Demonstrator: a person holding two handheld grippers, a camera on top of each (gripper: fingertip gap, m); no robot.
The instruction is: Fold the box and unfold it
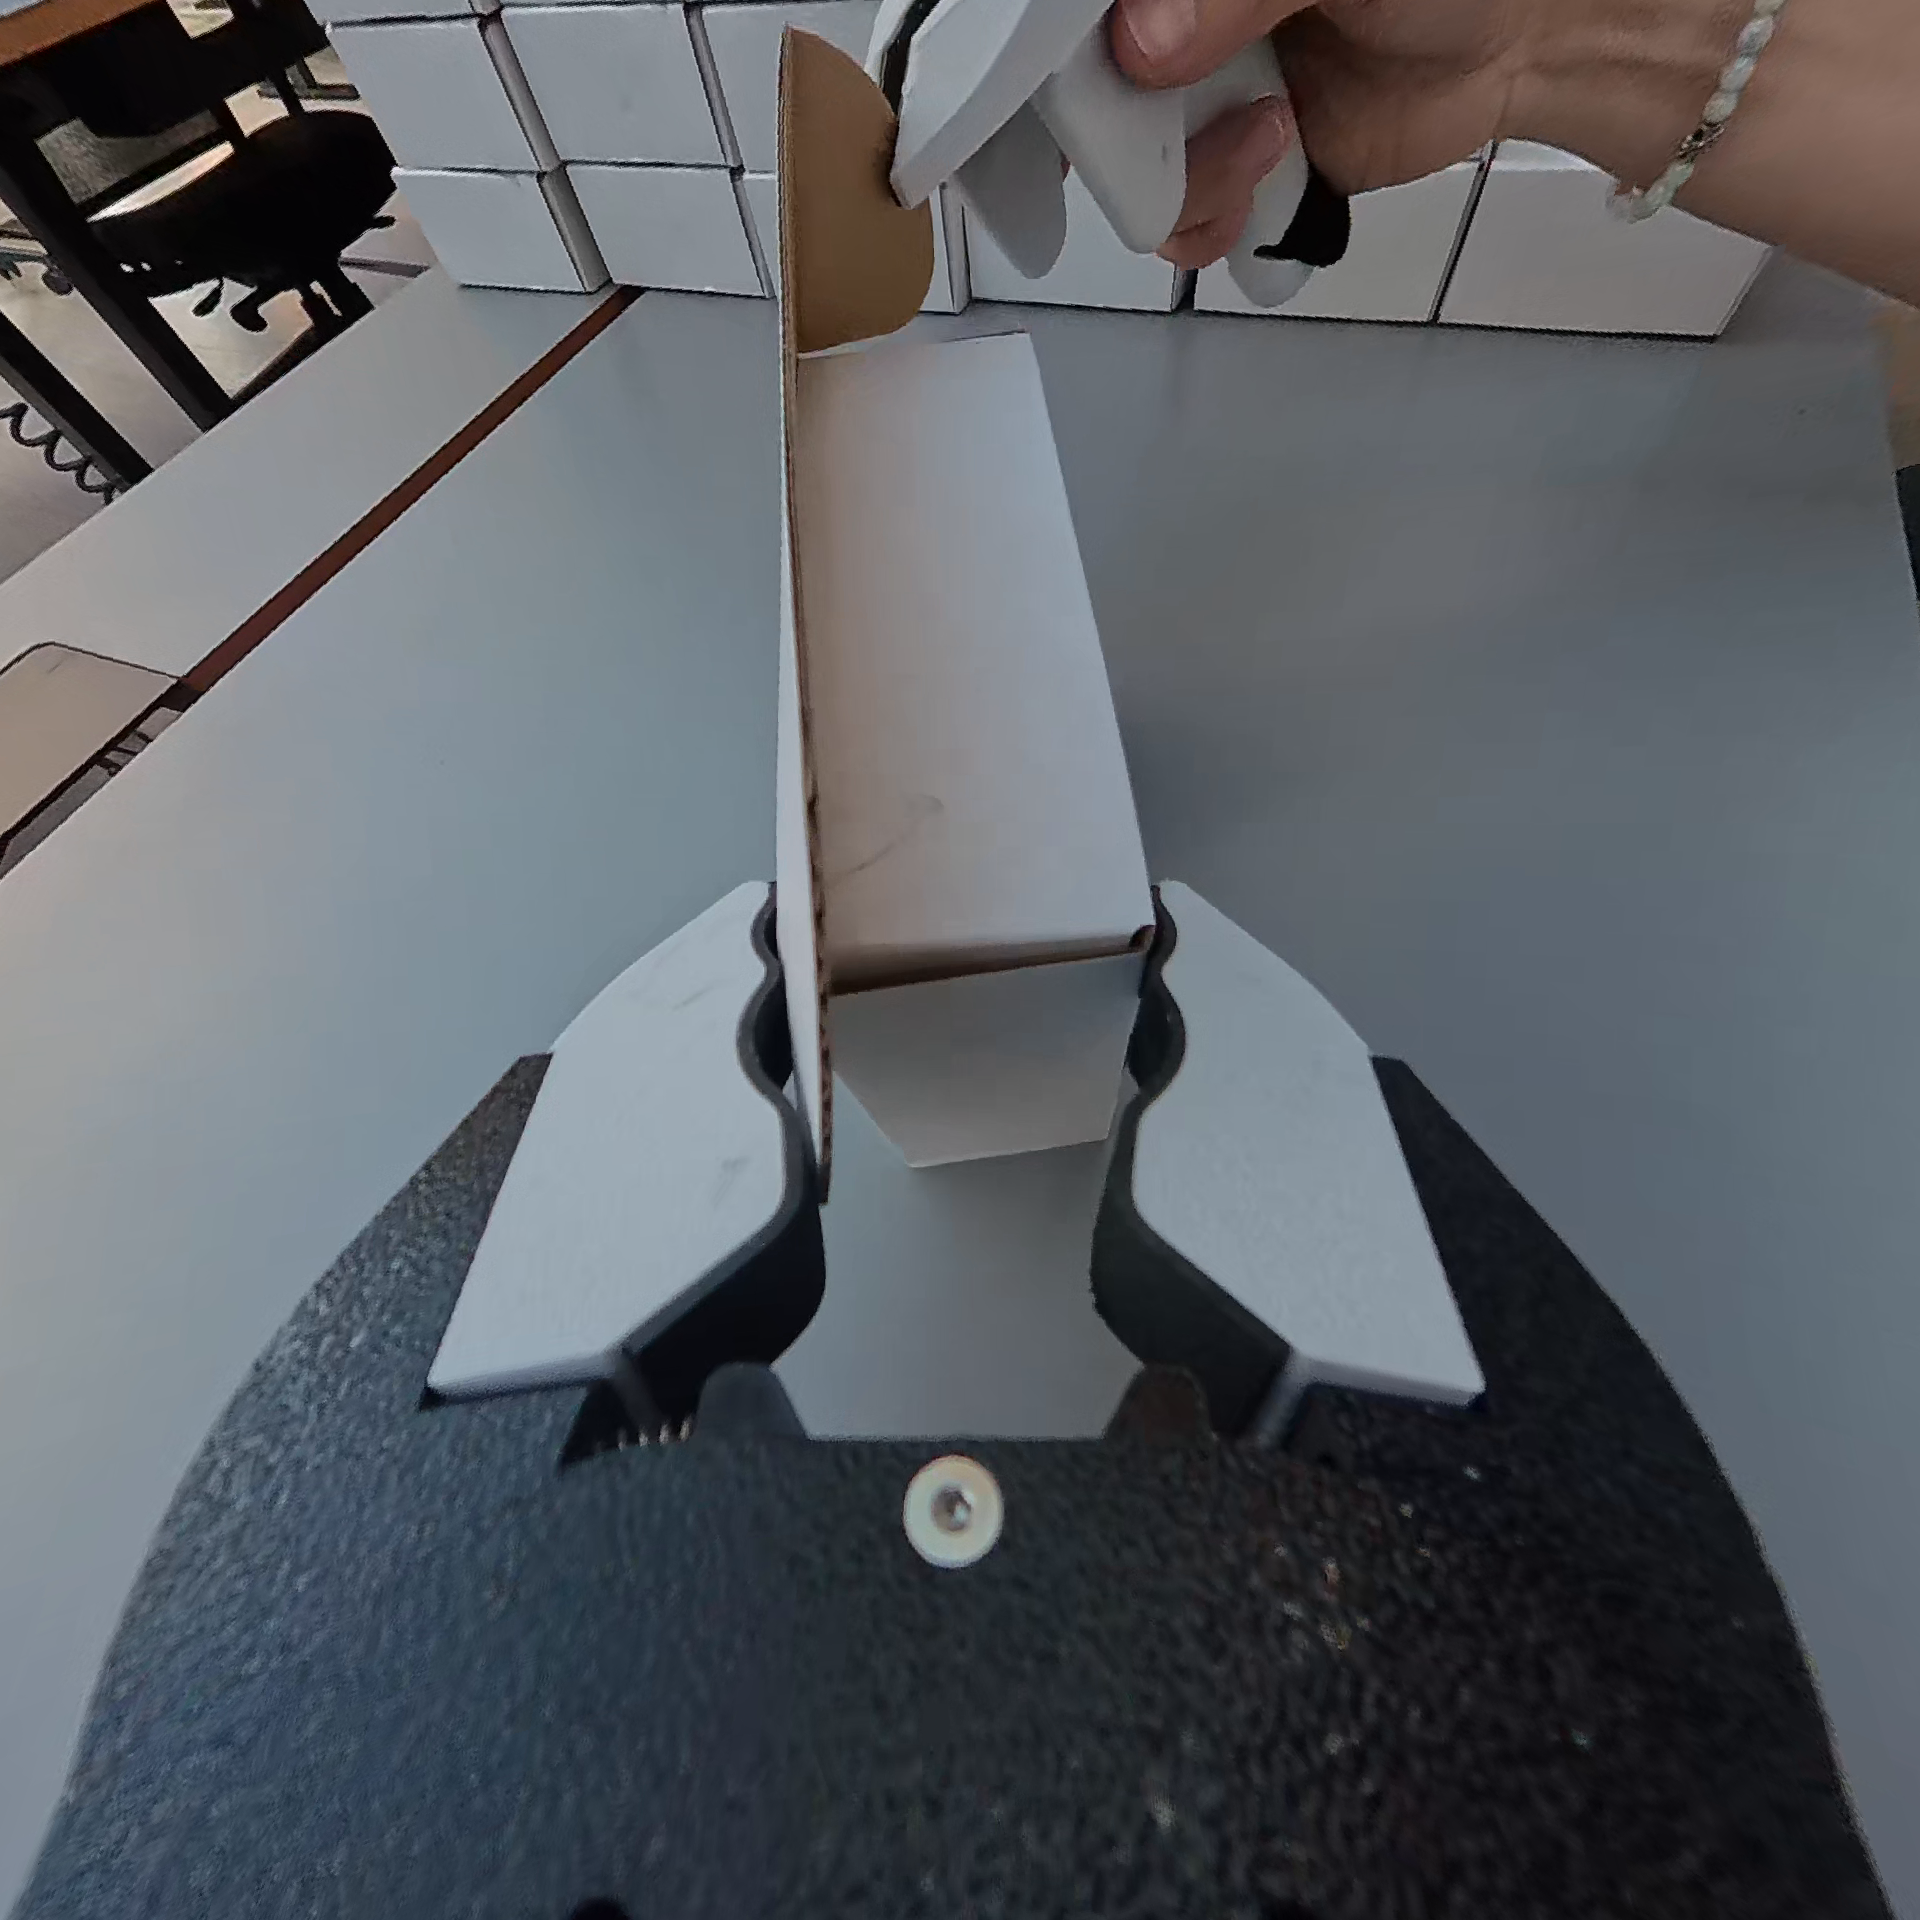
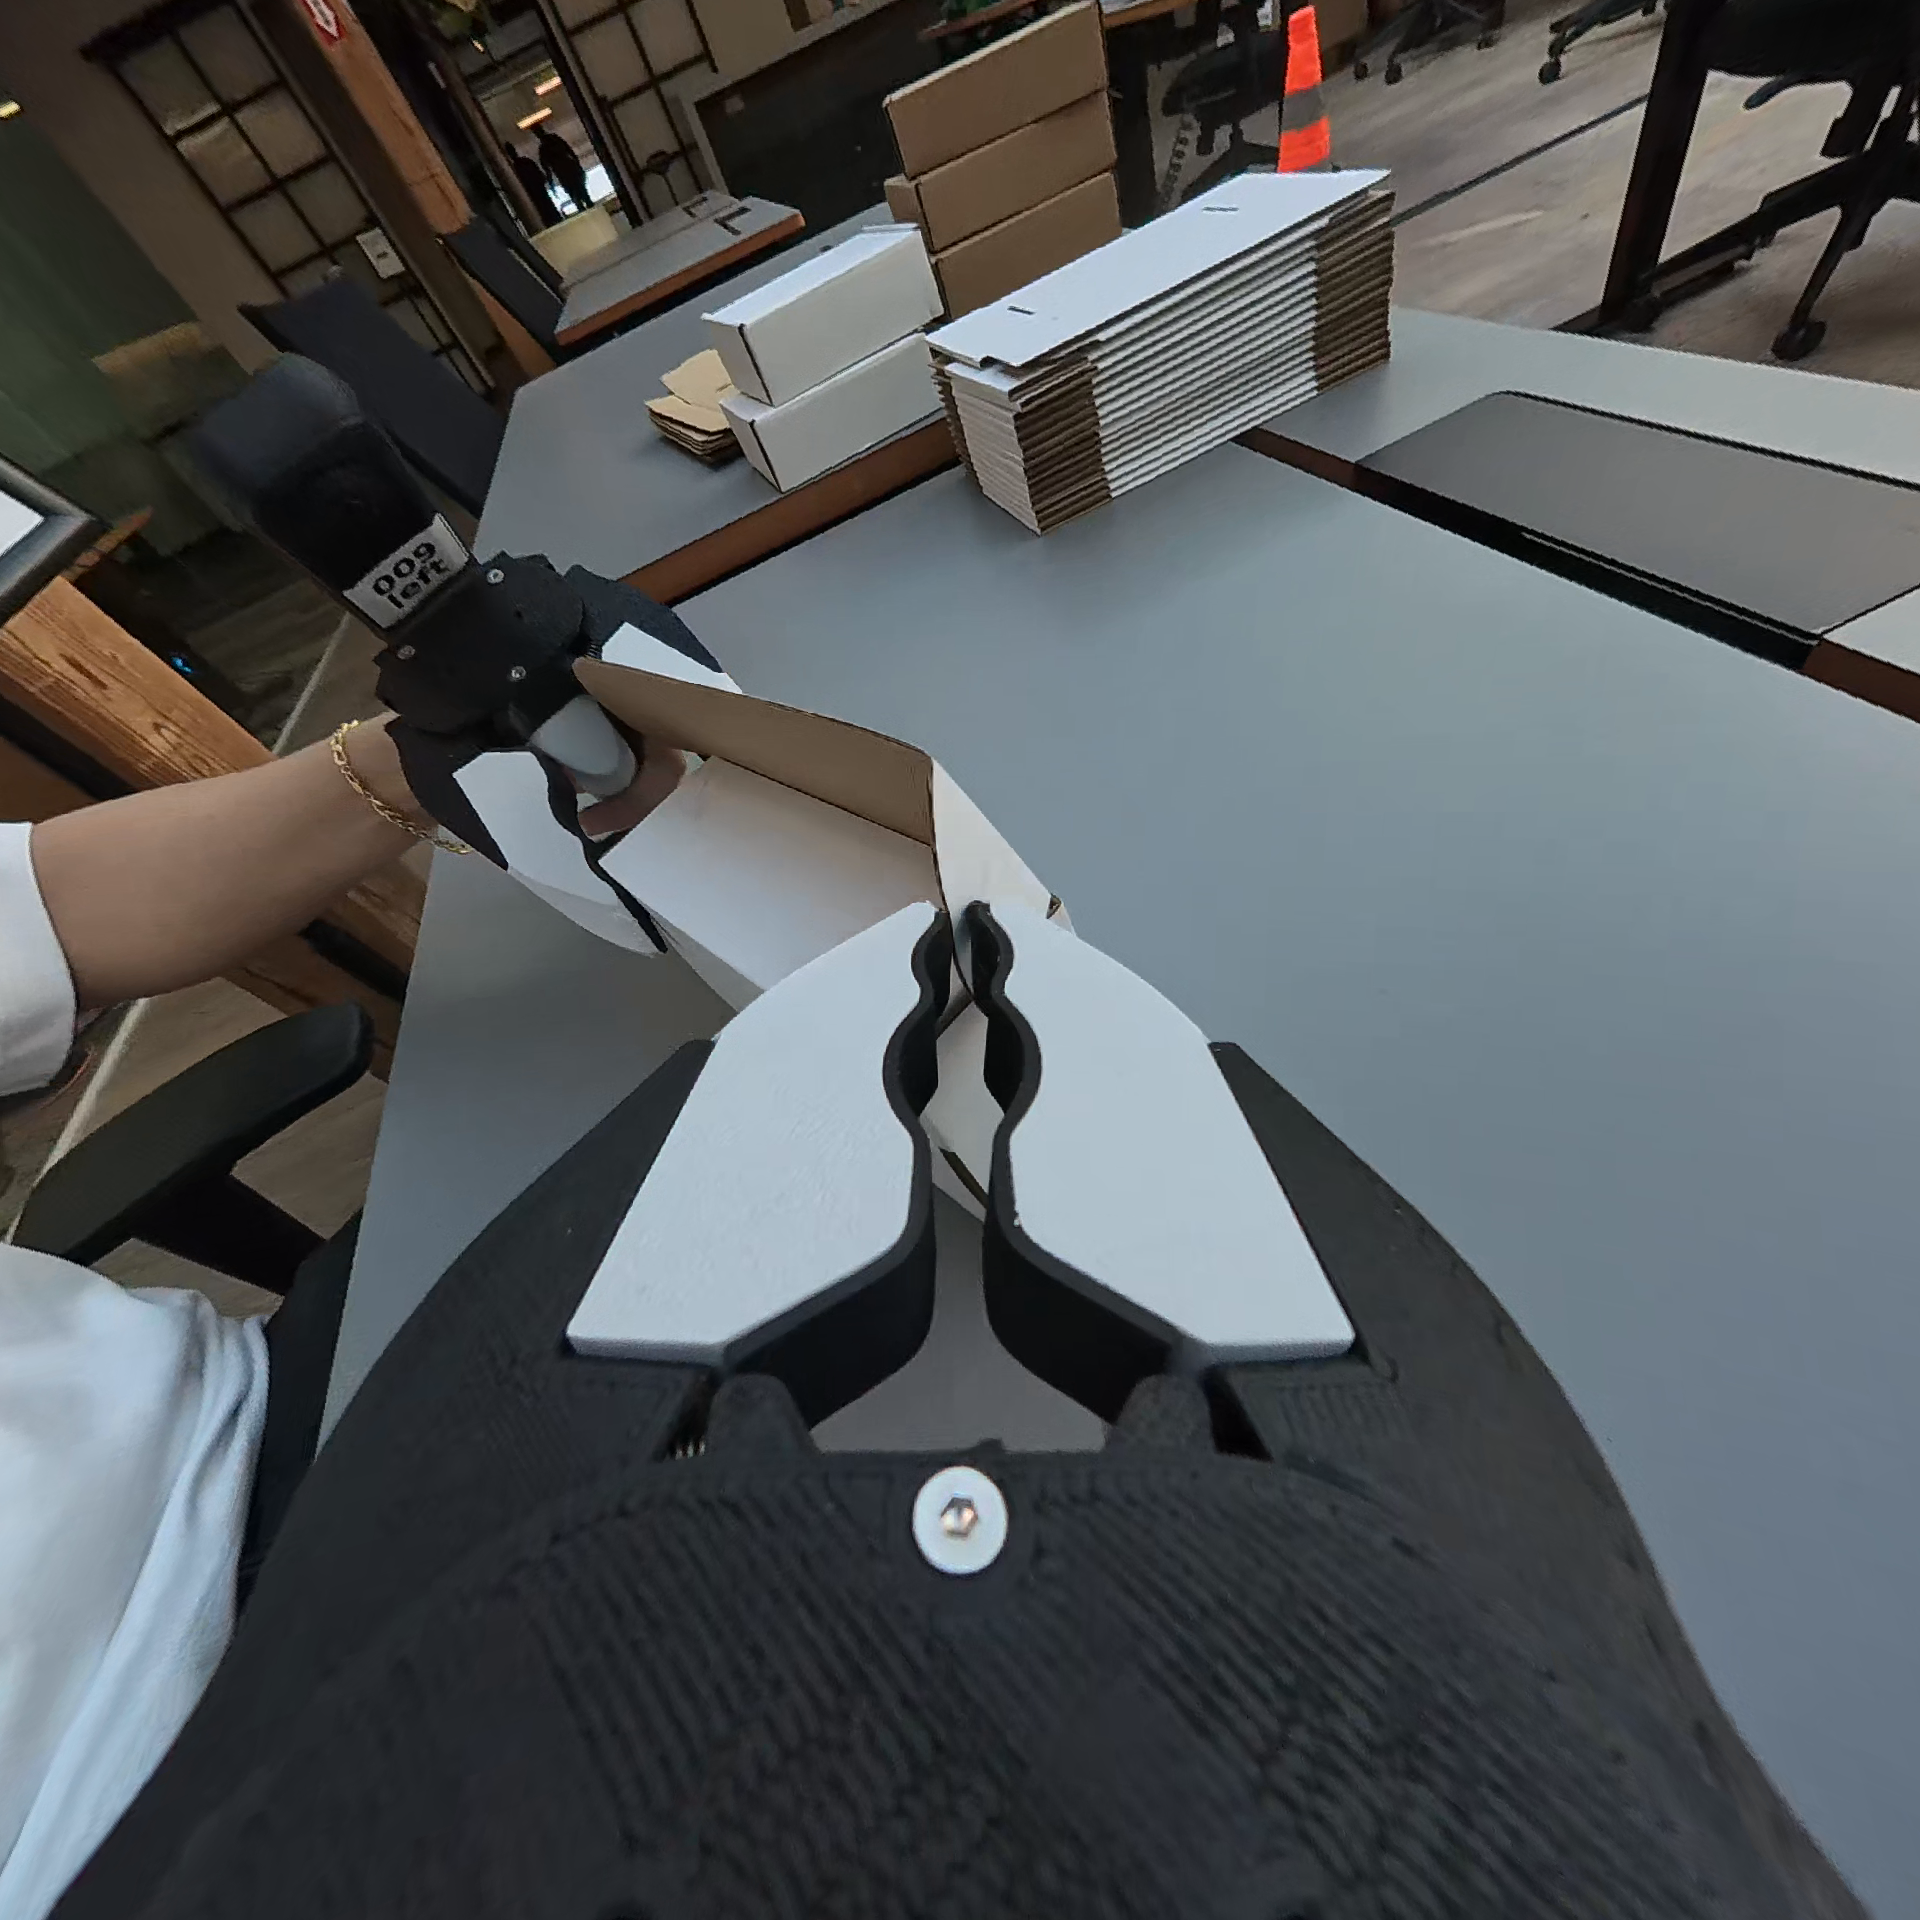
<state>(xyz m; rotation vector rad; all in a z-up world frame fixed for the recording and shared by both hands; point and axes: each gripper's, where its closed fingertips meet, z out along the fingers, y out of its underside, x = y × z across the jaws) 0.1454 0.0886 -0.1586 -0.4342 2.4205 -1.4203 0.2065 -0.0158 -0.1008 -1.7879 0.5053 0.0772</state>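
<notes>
Left tongs [image 1: 961, 1023] clamp box [image 1: 935, 665] near end, long axis running straight fwd; right tongs [image 2: 958, 914] pinch far-end flap [image 2: 961, 1049], so right's nearer that fold.

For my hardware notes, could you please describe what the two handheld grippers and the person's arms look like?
Each gripper, left and right, has flat pale-grey fingers with wavy black inner pads on a textured black base with a silver centre screw. The left one carries a white label on a black cylindrical handle. The person wears a white sleeve, a gold chain bracelet and a pale bead bracelet.
</notes>
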